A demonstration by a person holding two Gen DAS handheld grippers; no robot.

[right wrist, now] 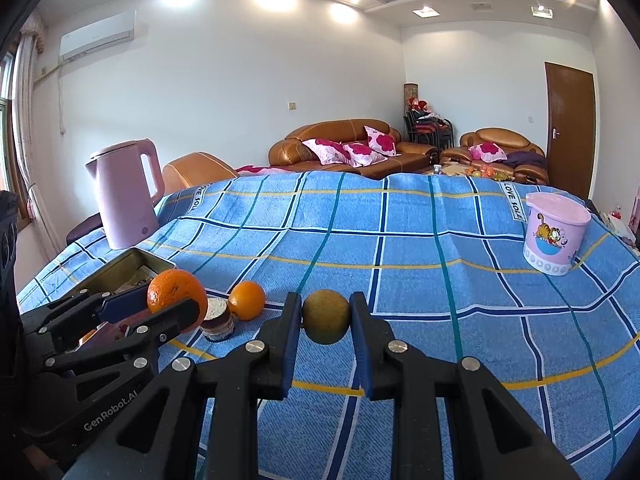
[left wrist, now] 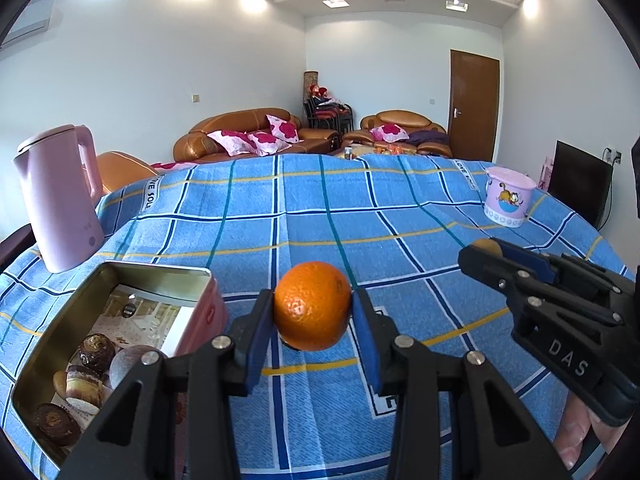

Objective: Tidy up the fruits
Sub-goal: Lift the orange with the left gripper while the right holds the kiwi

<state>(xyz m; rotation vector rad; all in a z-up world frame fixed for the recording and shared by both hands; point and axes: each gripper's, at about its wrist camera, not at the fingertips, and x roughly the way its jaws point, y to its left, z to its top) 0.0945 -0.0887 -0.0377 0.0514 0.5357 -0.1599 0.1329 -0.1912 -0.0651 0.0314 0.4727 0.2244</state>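
Two fruits gripped — left gripper (left wrist: 312, 308) clamps a bright orange (left wrist: 312, 306), glossy, pitted skin, at lower centre of its frame, just above the blue checked cloth (left wrist: 360, 208). Right gripper (right wrist: 326, 316) clenches a smaller yellow-green fruit (right wrist: 325, 316), dull and smooth, lower centre. A second orange (right wrist: 247, 300) rests on the cloth, lower left — beside a small cake (right wrist: 217, 319). Open tin (left wrist: 52, 340) at lower left holds pastries

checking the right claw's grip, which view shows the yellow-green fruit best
The right wrist view: the yellow-green fruit sits centred, whole, pinched in the right claw. The left wrist view shows only a sliver behind that claw's finger.
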